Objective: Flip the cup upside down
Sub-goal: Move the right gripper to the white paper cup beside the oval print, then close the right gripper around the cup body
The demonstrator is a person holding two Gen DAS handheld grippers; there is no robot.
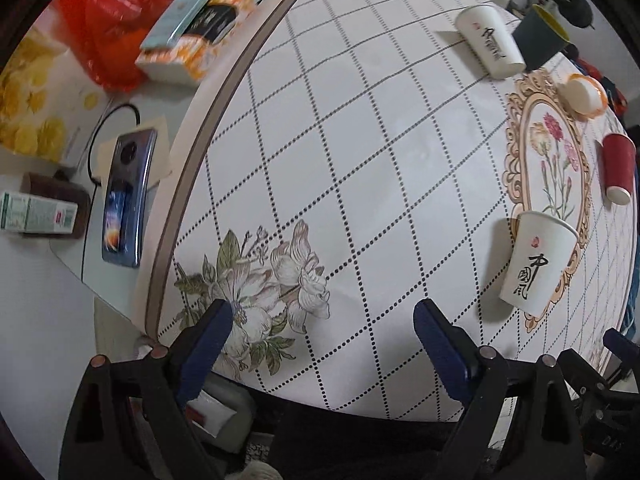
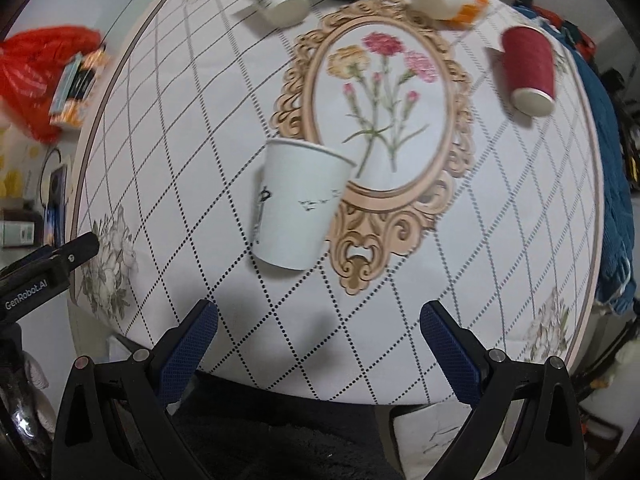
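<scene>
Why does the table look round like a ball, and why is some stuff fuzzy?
Both wrist views use fisheye lenses, so the table bulges. In the right wrist view the nearest white cup is smeared by motion blur; in the left wrist view the red bag blurs.

Left wrist view: looks forward and down from the table's (image 1: 360,160) near edge, aimed toward its left half, with a side surface holding a phone (image 1: 126,200) beyond the rim. Right wrist view: looks from the same near edge, aimed at the table's (image 2: 224,300) centre, close above it. Both views share the nearest white cup (image 1: 536,264) (image 2: 298,204), the oval flower frame (image 1: 550,168) (image 2: 380,128), the red cup (image 1: 619,168) (image 2: 530,70) and the far cups.
</scene>
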